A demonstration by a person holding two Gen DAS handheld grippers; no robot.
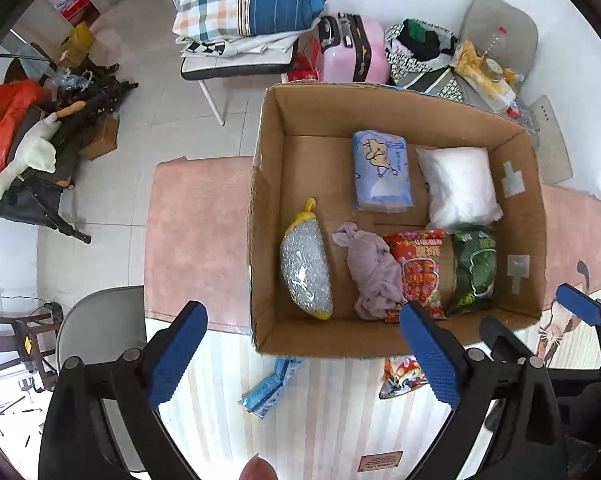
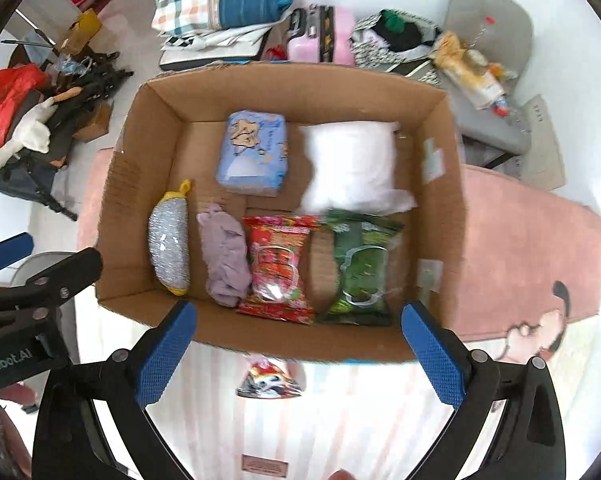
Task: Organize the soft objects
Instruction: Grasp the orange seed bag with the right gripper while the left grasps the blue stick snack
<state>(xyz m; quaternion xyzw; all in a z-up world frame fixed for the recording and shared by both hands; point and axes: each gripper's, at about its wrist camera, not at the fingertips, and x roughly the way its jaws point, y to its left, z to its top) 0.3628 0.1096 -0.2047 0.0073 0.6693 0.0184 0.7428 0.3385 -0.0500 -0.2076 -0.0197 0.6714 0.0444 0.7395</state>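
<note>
Below my left gripper (image 1: 302, 354) and right gripper (image 2: 298, 350), both spread wide and empty, sits the cardboard box (image 2: 140, 160); a red snack packet (image 2: 269, 382) lies just outside its near wall

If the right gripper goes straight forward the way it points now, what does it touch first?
Probably the red snack bag or the near wall of the cardboard box. The right gripper is open and empty, aimed down into the box; depth is unclear.

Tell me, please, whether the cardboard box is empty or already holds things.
It holds things: inside the cardboard box lie a white pillow, a blue pack and a green packet, among others.
</note>
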